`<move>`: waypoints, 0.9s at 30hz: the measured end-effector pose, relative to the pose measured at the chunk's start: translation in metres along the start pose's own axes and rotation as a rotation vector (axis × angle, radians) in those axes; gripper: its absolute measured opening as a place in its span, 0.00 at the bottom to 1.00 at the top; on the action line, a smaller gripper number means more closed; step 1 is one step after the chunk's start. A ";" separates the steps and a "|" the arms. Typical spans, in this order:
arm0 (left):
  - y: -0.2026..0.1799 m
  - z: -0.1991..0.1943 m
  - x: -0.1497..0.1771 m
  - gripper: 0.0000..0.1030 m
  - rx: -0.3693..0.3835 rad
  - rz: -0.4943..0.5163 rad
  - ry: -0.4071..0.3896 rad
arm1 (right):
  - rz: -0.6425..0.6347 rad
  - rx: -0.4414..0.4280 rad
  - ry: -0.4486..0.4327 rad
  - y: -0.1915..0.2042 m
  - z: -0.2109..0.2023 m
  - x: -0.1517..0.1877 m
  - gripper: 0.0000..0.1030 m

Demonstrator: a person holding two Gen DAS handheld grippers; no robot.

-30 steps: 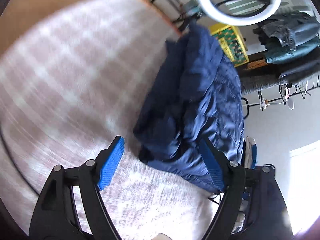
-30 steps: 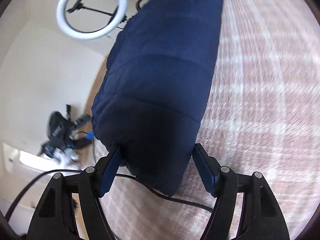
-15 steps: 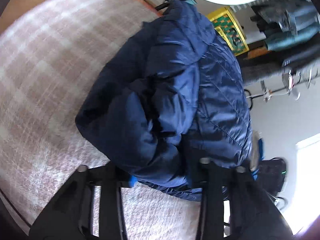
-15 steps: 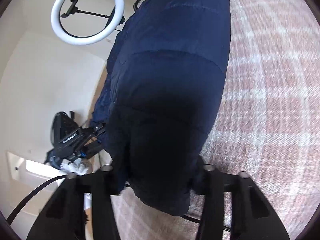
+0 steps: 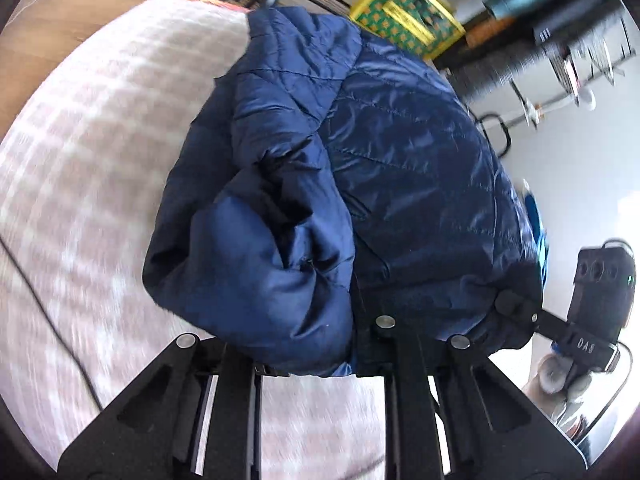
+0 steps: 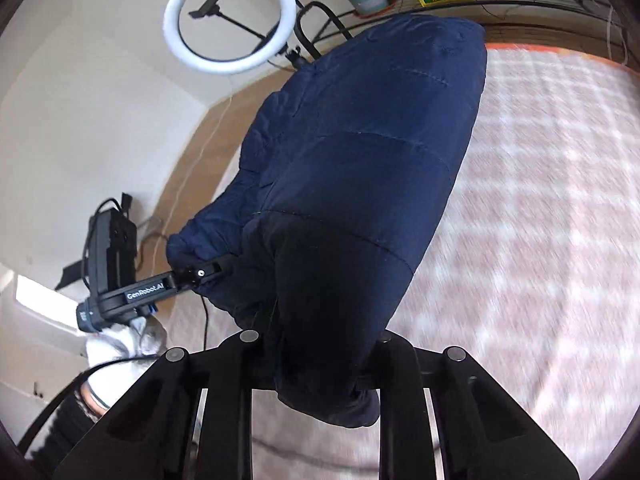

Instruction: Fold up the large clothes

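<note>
Navy puffer jacket [image 5: 360,168] bunched above pink checked rug [image 5: 80,152], clamped in left gripper [image 5: 316,354] and in right gripper [image 6: 316,368]; ring light [image 6: 230,20] behind

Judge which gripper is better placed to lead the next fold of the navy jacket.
Neither clearly. The left gripper and right gripper both pinch the jacket above the rug; they likely must move together.

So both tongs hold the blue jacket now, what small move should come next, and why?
Probably lower both hands together and lay the navy puffer jacket flat on the checked rug. The left tongs and the right tongs each appear closed on a bunched part of it, so it hangs crumpled and cannot be folded neatly yet.
</note>
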State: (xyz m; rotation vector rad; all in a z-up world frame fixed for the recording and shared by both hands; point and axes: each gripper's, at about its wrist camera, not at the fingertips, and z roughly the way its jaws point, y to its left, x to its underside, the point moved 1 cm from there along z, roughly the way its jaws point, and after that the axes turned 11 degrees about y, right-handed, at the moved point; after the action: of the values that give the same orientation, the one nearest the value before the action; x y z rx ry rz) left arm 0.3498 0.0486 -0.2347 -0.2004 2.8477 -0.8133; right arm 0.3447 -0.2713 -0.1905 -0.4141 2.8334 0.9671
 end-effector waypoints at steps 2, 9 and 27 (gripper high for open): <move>-0.013 -0.002 0.020 0.15 -0.006 0.021 0.024 | 0.002 0.012 0.017 -0.004 -0.015 0.025 0.18; -0.062 0.005 0.108 0.15 0.018 0.083 0.085 | 0.007 0.053 0.037 -0.018 -0.060 0.102 0.18; -0.122 -0.179 0.241 0.27 -0.126 0.347 -0.208 | -0.152 0.308 -0.380 0.042 -0.244 0.237 0.37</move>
State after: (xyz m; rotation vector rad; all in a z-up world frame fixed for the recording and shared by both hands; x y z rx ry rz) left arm 0.0887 -0.0054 -0.0506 0.1796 2.6307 -0.5114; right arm 0.1004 -0.4407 -0.0206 -0.3586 2.5024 0.5035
